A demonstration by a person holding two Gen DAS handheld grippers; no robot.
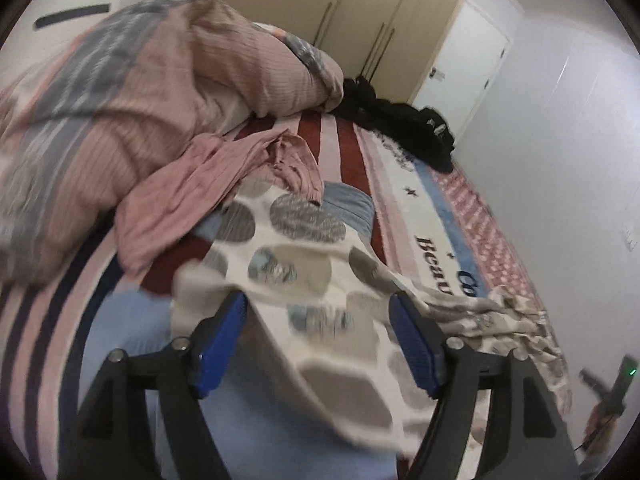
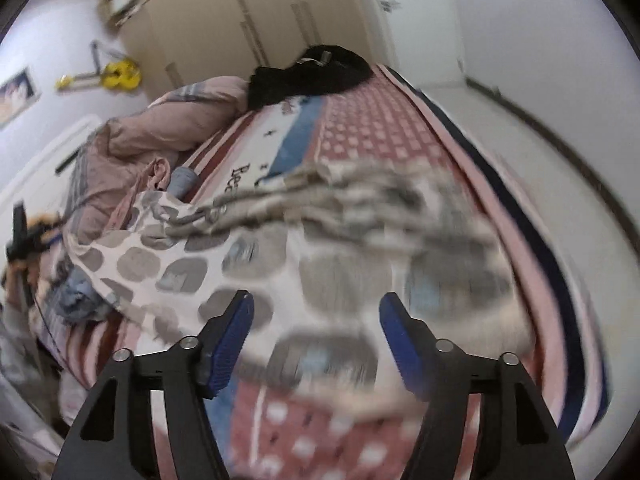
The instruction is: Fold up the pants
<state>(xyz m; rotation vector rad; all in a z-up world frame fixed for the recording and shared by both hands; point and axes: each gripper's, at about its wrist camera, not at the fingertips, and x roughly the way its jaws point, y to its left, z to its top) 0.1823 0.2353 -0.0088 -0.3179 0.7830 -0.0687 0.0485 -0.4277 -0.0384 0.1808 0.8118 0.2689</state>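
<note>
The pants [image 1: 304, 256] are cream with large grey and blue spots and lie spread on the bed. In the right wrist view the pants [image 2: 320, 264] are blurred, with a bunched, wrinkled part at the far side. My left gripper [image 1: 318, 320] is open, its blue pads on either side of the cloth just above it. My right gripper [image 2: 316, 320] is open too, hovering over the near edge of the pants. Neither holds anything.
A pink garment [image 1: 208, 196] lies beside the pants. A pink and grey duvet [image 1: 132, 92] is heaped at the left. A black garment [image 1: 404, 128] lies at the far end of the bed. The bedspread [image 1: 448, 216] is striped and patterned. Wardrobes stand behind.
</note>
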